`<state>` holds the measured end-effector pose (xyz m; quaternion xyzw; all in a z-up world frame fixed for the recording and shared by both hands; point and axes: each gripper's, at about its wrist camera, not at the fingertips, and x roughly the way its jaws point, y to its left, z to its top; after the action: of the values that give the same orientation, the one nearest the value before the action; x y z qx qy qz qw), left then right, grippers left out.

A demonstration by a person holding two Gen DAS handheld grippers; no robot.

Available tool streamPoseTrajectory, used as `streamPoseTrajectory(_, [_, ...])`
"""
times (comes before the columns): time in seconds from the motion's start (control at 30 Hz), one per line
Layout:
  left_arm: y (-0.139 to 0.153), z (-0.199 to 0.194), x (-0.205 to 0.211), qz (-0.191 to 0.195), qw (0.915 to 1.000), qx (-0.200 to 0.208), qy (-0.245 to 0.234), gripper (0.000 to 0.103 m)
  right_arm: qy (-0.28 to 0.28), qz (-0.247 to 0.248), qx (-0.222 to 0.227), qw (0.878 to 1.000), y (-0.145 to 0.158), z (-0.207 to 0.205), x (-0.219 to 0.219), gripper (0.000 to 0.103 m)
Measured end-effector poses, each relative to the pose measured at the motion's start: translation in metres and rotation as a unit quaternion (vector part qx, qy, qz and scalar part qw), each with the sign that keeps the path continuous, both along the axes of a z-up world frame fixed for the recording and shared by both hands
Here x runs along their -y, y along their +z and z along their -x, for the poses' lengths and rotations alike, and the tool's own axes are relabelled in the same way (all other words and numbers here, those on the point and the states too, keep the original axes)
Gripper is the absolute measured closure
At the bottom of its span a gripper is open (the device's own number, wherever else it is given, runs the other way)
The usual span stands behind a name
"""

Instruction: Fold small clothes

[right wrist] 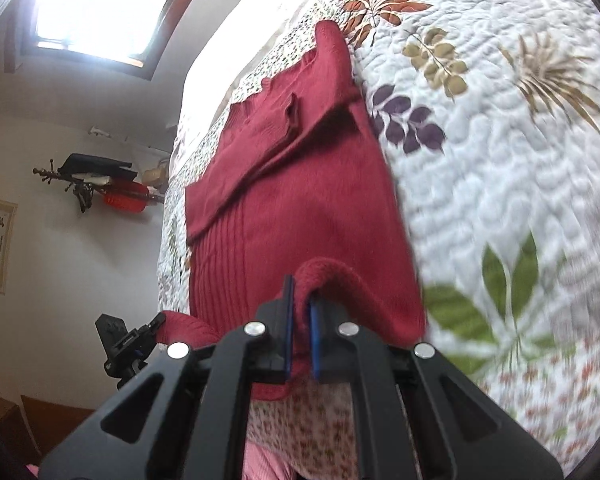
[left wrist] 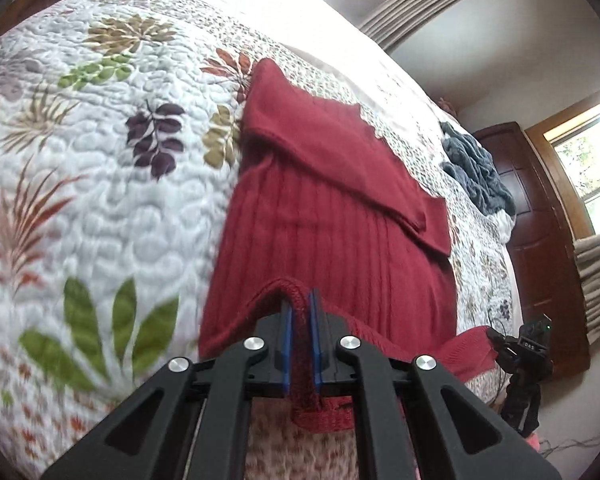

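Observation:
A dark red ribbed knit sweater (left wrist: 332,236) lies on a floral quilt (left wrist: 100,184) on a bed, with a sleeve folded diagonally across its body. My left gripper (left wrist: 300,300) is shut on the sweater's near hem at one corner, lifting it slightly. In the right wrist view the same sweater (right wrist: 300,200) lies ahead, and my right gripper (right wrist: 300,288) is shut on the other corner of the hem, which humps over the blue pads (right wrist: 314,332). Each gripper shows at the edge of the other's view, the right gripper (left wrist: 512,352) and the left gripper (right wrist: 128,340), both holding the hem.
The quilt (right wrist: 500,160) stretches wide beside the sweater. A dark blue-grey garment (left wrist: 476,168) is heaped further along the bed. A wooden door (left wrist: 536,240), curtains and windows stand beyond the bed. A wall rack with a red item (right wrist: 120,196) hangs on the wall.

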<state>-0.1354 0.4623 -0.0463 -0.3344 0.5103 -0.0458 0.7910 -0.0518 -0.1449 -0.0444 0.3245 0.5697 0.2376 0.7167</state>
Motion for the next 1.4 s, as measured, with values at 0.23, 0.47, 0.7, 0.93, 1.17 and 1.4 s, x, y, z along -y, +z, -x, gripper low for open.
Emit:
streamPoseTrajectory(0.23, [-0.037, -0.039, -0.010, -0.010, 0.9996, -0.027, 0.001, 0.093, -0.008, 0.010, -0.033, 0.999, -0.034, -0.044, -0.005, 0.097])
streamPoseTrajectory(0.47, [-0.050, -0.056, -0.012, -0.011, 0.9993, -0.035, -0.010, 0.090, -0.002, 0.022, -0.044, 0.999, -0.046, -0.057, -0.009, 0.092])
streamPoseTrajectory(0.7, [0.000, -0.039, 0.002, -0.069, 0.9957, 0.056, -0.026, 0.071, 0.041, 0.128, 0.060, 0.989, 0.006, -0.041, -0.032, 0.069])
streamPoseTrajectory(0.93, [0.067, 0.006, 0.020, -0.145, 0.9656, 0.216, 0.004, 0.004, 0.018, 0.159, 0.264, 0.951, 0.091, 0.010, -0.037, 0.003])
streamPoseTrajectory(1.17, [0.054, -0.016, 0.014, -0.155, 0.9737, 0.161, 0.044, 0.004, 0.035, 0.208, 0.233, 0.949, 0.079, -0.012, -0.049, 0.003])
streamPoseTrajectory(1.4, [0.017, -0.037, 0.018, -0.189, 0.9725, 0.136, 0.010, 0.004, 0.098, 0.221, 0.171, 0.955, 0.026, -0.036, -0.070, 0.003])
